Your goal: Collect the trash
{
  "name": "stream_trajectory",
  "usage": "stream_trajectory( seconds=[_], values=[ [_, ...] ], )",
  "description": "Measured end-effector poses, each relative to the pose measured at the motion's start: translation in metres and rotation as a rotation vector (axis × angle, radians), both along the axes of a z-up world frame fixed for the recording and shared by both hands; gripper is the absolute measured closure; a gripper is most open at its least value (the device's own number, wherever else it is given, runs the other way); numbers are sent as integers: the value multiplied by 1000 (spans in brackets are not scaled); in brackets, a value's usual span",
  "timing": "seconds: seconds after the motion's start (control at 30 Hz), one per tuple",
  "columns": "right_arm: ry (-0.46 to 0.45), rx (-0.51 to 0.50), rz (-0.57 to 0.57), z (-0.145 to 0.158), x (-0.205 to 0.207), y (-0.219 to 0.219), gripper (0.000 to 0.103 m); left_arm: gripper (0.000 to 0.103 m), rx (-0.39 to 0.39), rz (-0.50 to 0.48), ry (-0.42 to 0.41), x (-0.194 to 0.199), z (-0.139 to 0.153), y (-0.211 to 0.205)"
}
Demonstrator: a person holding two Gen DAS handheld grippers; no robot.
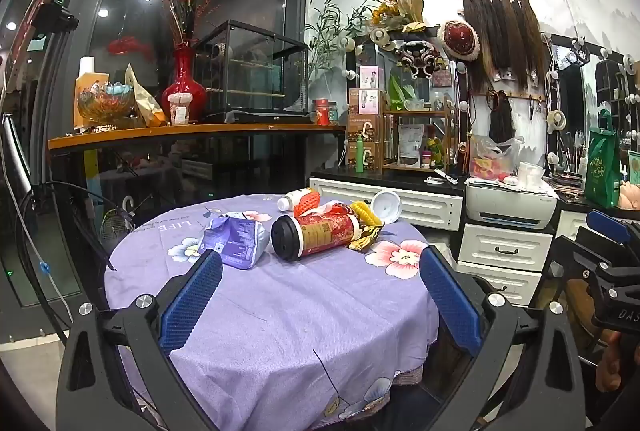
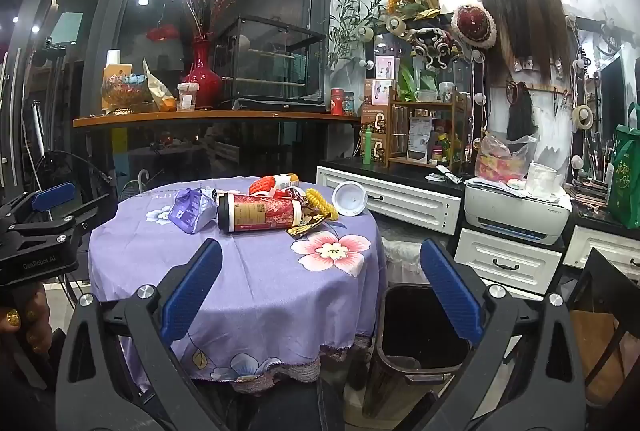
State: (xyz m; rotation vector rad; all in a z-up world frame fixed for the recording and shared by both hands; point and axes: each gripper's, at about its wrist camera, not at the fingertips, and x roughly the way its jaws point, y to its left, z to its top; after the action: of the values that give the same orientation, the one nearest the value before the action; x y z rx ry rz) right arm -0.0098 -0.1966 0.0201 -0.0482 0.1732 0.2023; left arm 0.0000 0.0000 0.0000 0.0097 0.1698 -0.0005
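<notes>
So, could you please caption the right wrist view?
Open right gripper faces littered round table, black bin beside it.

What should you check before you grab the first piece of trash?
1. Left gripper open and holding nothing: ok.
2. Right gripper open and holding nothing: ok.
3. Trash bin uncovered, beside the table: ok.
4. Red cup with black lid lying on its side, top free to grab: ok.
5. Purple packet close beside the cup; touching: cannot tell.
6. Anything left inside the cup: cannot tell.
</notes>
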Motion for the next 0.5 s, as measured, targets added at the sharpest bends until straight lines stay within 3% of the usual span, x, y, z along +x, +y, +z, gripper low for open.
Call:
stream_trajectory(
  seconds=[0.5],
  values=[
    [8,-1,1,-2,1,1,5,5,0,0,13,1,0,0]
  ],
)
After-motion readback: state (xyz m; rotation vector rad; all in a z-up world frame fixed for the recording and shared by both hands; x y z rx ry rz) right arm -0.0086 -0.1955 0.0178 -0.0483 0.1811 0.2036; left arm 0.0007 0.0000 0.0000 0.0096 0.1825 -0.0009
